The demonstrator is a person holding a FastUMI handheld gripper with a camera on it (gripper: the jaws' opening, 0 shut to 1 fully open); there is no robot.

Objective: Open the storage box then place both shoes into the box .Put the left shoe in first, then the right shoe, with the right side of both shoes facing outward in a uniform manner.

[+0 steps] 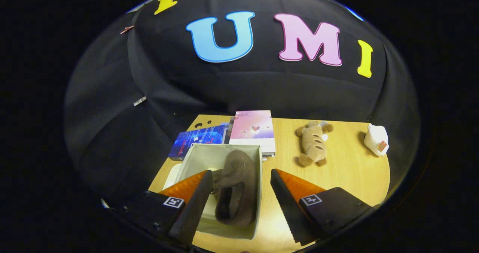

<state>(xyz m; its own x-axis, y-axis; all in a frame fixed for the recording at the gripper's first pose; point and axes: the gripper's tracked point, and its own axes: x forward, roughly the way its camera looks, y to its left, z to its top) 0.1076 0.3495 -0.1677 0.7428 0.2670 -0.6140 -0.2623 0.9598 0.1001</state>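
Brown and fuzzy, a single shoe (236,187) lies inside the open storage box (194,159), pressed toward the wall on the gripper's right-hand side, its long axis running straight away from the fingers — one end near them, the other toward the far wall of the box. The gripper (239,202) hangs just above and short of the box with its fingers spread wide, holding nothing; the shoe sits in the gap between them, nearer the left finger. A strip of bare box floor shows beside the shoe, and that looks like the room left for a second one, though I see no other shoe on the wooden table (348,170). Beyond the box lie a blue book (196,140) and a pink book (252,130), touching its far rim; their printing is too small to read. Off to the right sit a plush toy (312,142) and, further along, a small white object (376,140) with a label I cannot make out.
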